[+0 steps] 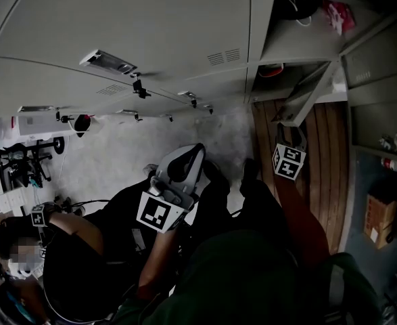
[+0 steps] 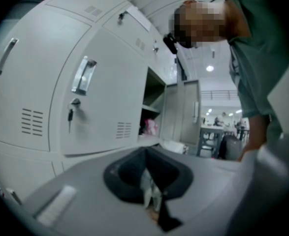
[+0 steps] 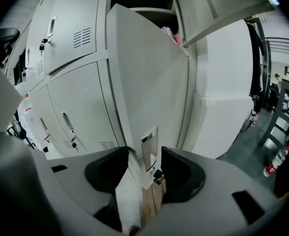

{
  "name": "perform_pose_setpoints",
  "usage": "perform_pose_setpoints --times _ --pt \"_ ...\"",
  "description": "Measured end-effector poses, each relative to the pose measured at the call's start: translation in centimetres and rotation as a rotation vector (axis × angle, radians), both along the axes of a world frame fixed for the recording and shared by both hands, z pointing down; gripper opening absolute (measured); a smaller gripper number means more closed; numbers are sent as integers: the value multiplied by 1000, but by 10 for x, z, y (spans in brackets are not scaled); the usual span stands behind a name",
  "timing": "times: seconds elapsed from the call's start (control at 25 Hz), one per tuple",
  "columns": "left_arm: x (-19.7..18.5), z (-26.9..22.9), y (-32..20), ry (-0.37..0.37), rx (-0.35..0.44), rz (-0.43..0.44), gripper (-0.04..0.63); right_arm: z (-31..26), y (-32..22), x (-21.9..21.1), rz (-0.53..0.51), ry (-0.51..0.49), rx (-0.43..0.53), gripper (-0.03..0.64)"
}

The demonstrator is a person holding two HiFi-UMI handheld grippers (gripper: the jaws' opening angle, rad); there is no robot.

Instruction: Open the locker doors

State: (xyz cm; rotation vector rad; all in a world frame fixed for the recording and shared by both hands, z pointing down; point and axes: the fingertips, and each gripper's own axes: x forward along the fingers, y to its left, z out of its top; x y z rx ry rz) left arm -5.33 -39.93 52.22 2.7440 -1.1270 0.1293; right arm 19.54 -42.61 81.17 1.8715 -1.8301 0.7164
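Note:
A bank of grey lockers [image 1: 117,19] fills the top of the head view. One lower locker door [image 3: 144,77] stands swung out towards me. My right gripper [image 3: 145,163] is open, with that door's edge and its metal handle [image 3: 150,146] between the jaws and the pads apart from them. In the head view the right gripper [image 1: 294,135] sits just below this open door [image 1: 310,93]. My left gripper [image 1: 184,162] is held low, away from the lockers. Its fingertips meet with nothing between them in the left gripper view [image 2: 151,193], facing a closed door [image 2: 105,97] with a handle [image 2: 83,75].
An upper door [image 3: 218,9] also hangs open above. Open compartments [image 1: 299,19] hold a red and white item [image 1: 337,15]. A wooden floor strip [image 1: 327,175] and a cardboard box [image 1: 379,219] lie at the right. Another person [image 1: 63,249] crouches at the lower left.

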Motion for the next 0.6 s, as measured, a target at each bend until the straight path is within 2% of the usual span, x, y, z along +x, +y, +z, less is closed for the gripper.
perform_pose_setpoints --times 0.24,0.44,0.6 --pt "16 -1 3 -2 9 31 0 -1 45 56 98 26 -23 87" --pt "31 -3 9 -10 22 59 0 -1 60 105 161 42 -30 81" --pt "38 -7 12 -7 25 57 0 -10 71 126 196 26 -28 81"
